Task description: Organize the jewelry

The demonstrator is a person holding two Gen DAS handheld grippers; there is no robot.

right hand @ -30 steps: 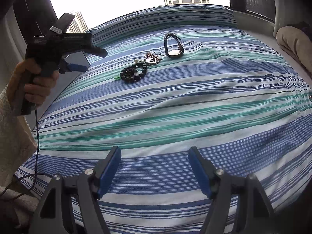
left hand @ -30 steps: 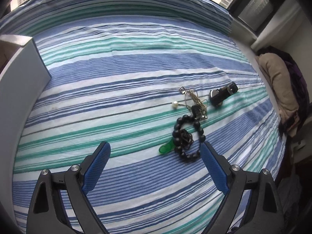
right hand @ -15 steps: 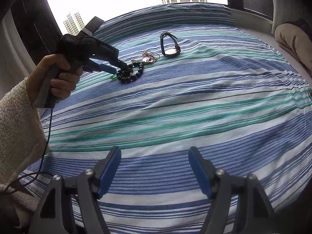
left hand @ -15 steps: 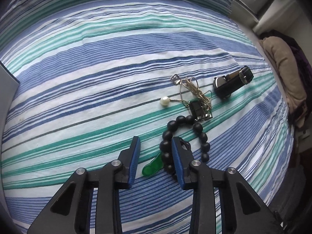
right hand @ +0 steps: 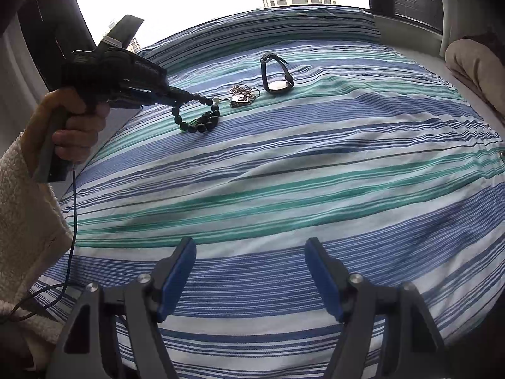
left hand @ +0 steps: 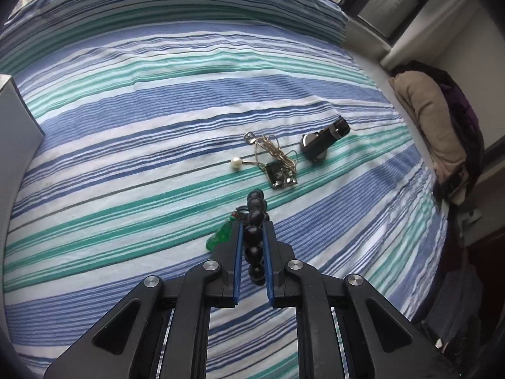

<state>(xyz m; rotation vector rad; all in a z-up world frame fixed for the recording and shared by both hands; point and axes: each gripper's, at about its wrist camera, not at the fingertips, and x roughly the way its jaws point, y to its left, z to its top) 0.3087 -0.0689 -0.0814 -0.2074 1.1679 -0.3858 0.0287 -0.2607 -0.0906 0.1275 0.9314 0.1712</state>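
My left gripper [left hand: 252,225] is shut on a black bead bracelet [left hand: 255,218] with a green pendant [left hand: 217,238]; the bracelet hangs lifted off the striped bed [left hand: 126,145]. The right wrist view shows the left gripper [right hand: 176,98] and the bracelet [right hand: 202,120] dangling from it just over the bed. A gold chain with a pearl and a square pendant [left hand: 274,164] [right hand: 241,96] and a black watch [left hand: 322,142] [right hand: 277,77] lie on the bed beyond. My right gripper [right hand: 249,271] is open and empty over the near bed.
A white box edge [left hand: 15,132] stands at the left of the bed. A beige cushion [left hand: 429,117] and dark clothes lie beside the bed at the right. A window runs behind the bed.
My left gripper moved down to the bracelet, shut on its beads and lifted it off the bed. The right gripper has stayed still and open.
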